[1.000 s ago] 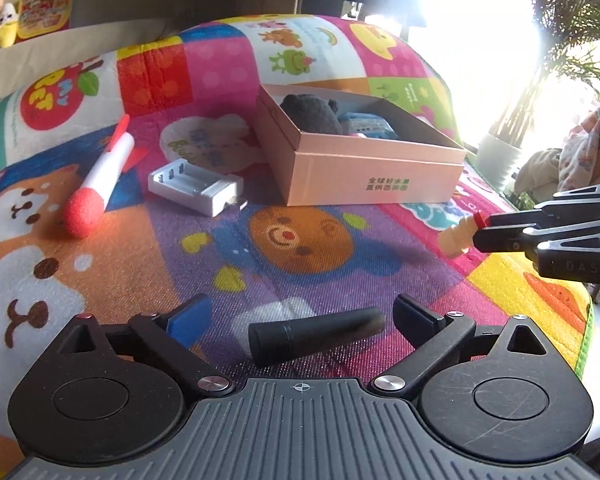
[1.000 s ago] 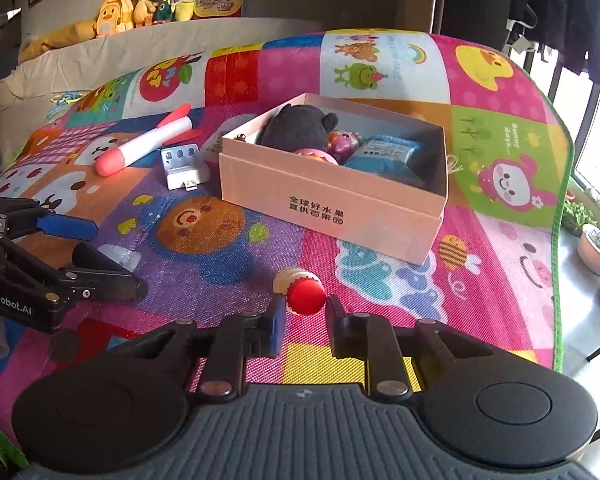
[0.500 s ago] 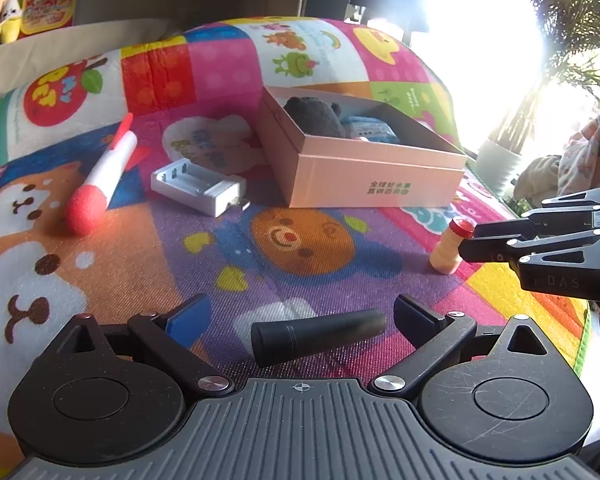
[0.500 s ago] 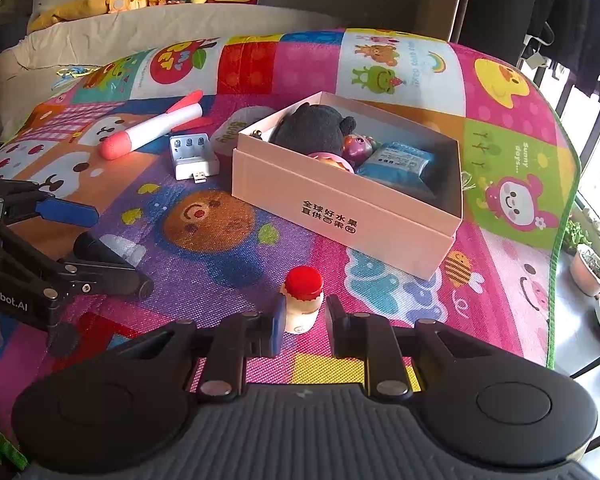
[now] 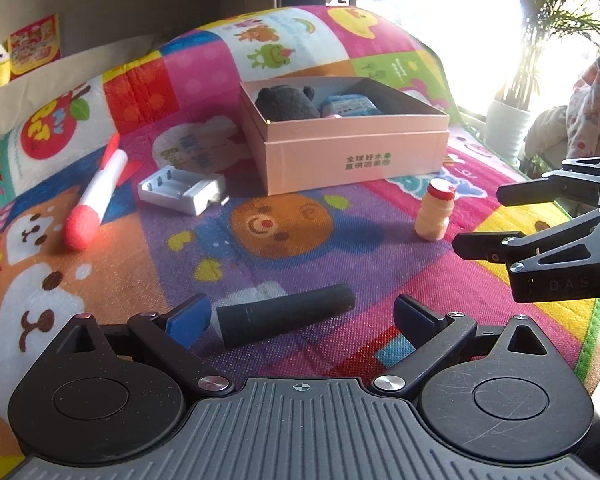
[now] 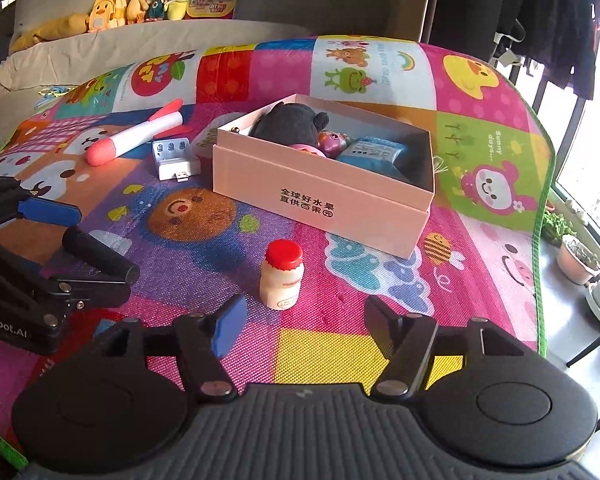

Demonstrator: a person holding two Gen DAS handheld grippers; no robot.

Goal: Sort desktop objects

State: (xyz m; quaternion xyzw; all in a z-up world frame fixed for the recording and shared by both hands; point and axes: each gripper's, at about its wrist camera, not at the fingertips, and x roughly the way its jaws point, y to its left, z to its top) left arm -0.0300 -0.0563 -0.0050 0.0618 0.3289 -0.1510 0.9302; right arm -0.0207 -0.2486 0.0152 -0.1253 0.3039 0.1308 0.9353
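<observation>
Black cylinder between the left tongs, bottle set free

The left tongs (image 5: 302, 316) stand released around the black cylinder (image 5: 286, 315), whose long axis runs 9 to 3 o'clock across them; the right tongs (image 6: 302, 322) are opening, the small bottle (image 6: 282, 276) upright at 12 o'clock, untouched.

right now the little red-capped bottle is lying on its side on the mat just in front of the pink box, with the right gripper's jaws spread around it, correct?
Not quite: the little red-capped bottle stands upright on the mat, not on its side, as the right wrist view shows. The rest holds: it is in front of the pink box, and the right gripper is opening, its fingers clear of the bottle.
</observation>
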